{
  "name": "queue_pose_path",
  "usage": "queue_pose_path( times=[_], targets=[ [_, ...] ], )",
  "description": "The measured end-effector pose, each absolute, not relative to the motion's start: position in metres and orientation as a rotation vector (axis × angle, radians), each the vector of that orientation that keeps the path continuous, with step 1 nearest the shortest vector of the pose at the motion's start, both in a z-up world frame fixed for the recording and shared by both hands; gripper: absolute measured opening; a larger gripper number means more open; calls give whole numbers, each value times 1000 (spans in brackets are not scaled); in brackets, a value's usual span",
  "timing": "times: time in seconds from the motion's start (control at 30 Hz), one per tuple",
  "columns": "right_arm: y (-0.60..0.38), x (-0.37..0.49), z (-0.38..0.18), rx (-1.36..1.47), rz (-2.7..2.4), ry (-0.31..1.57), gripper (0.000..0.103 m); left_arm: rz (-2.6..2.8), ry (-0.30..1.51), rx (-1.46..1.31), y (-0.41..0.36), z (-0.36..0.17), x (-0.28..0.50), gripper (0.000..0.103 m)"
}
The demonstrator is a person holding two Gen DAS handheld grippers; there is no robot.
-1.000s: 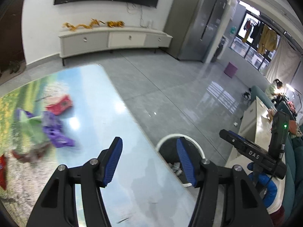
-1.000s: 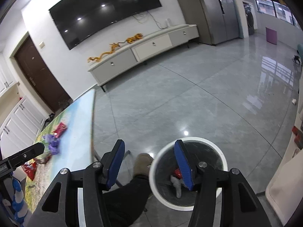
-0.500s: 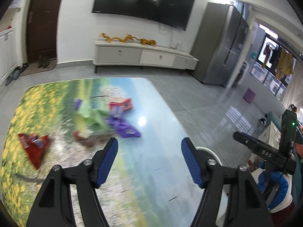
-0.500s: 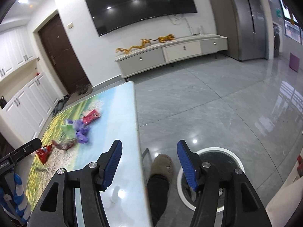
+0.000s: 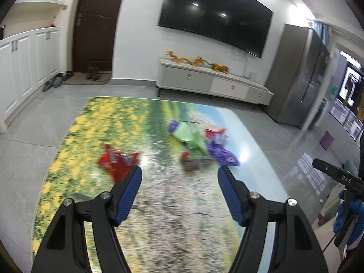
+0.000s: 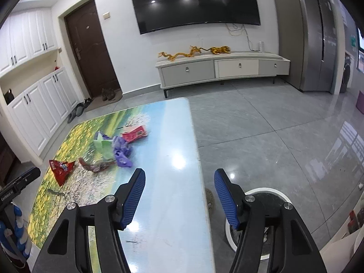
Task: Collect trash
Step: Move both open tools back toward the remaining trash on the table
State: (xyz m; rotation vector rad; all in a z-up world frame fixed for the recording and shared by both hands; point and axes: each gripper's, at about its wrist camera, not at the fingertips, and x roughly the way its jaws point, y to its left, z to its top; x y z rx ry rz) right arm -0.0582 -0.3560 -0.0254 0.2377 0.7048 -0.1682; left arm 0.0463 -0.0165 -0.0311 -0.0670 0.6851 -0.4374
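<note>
Several crumpled wrappers lie on the bench (image 6: pixel 173 136), which has a printed flower scene: a red wrapper (image 6: pixel 61 169) apart at the left, then a brown wrapper (image 6: pixel 97 165), a purple wrapper (image 6: pixel 121 151), a green wrapper (image 6: pixel 103 144) and a pink packet (image 6: pixel 135 133) bunched together. Left gripper (image 5: pixel 179 193) and right gripper (image 6: pixel 178 196) gape wide, holding nothing. A white-rimmed bin (image 6: pixel 266 192) stands on the floor beside the bench.

Living room: wall-mounted television (image 6: pixel 195 2) on a white wall above a low media console (image 6: pixel 223 67); dark brown door (image 6: pixel 89 50), white cabinets (image 6: pixel 43 104), glossy grey tiled floor (image 6: pixel 261 132), steel refrigerator (image 6: pixel 314 36).
</note>
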Motion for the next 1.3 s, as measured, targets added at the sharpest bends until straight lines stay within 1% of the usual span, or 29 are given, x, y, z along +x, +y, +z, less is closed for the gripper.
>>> queue_pose_path(
  times=[0.27, 0.5, 1.3],
  targets=[
    [-309, -28, -36, 186, -106, 761, 62, -353, 666, -82, 25, -34, 55, 67],
    [-277, -6, -54, 148, -73, 828, 63, -327, 693, -101, 45, -49, 67, 67],
    [-253, 26, -81, 101, -68, 924, 64, -324, 798, -145, 55, -92, 98, 67]
  ],
)
